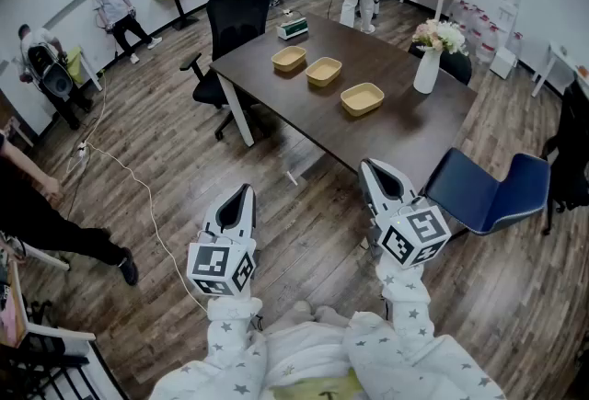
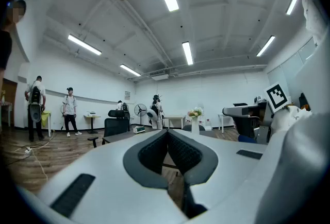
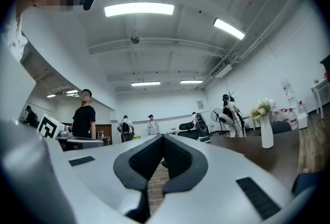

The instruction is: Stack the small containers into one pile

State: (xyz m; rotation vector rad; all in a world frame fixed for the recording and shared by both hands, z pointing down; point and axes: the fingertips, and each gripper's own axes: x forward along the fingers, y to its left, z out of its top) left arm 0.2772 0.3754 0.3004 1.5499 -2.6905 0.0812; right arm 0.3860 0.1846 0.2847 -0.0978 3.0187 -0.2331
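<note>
I've got both grippers up in front of me over the wood floor [image 1: 304, 205], short of the table [image 1: 391, 136] and not touching it. Left gripper [image 1: 243, 193]: jaws clenched, tips meeting, nothing betw. them; its own view shows the dark pads pressed together at the front, w/ the room beyond. Right gripper [image 1: 373, 166]: same, jaws closed tight on nothing, pads meeting in its own view. It sits closer to the table's near edge than the left one. Both point roughly level toward the table.

The task items are three small tan containers, all on the dark tabletop in a diagonal row, each apart from the next, none stacked. The far container [image 1: 289, 58] is nearest the far-left corner, the middle container [image 1: 324, 71] is just beside it to the right, and the near container [image 1: 362, 98] is further along, closest to me. All three sit upright, open side up, and look empty. They're well apart from both grippers.

Other stuff: a white vase [image 1: 426, 69] w/ flowers stands near the table's right edge, right of the near container. A small box [image 1: 293, 28] sits at the far end. A black office chair [image 1: 235, 21] is at the left side, a blue chair [image 1: 488, 196] at the near right corner. A white cable [image 1: 138, 191] runs across the floor on my left. Several people stand round the room's far side.
</note>
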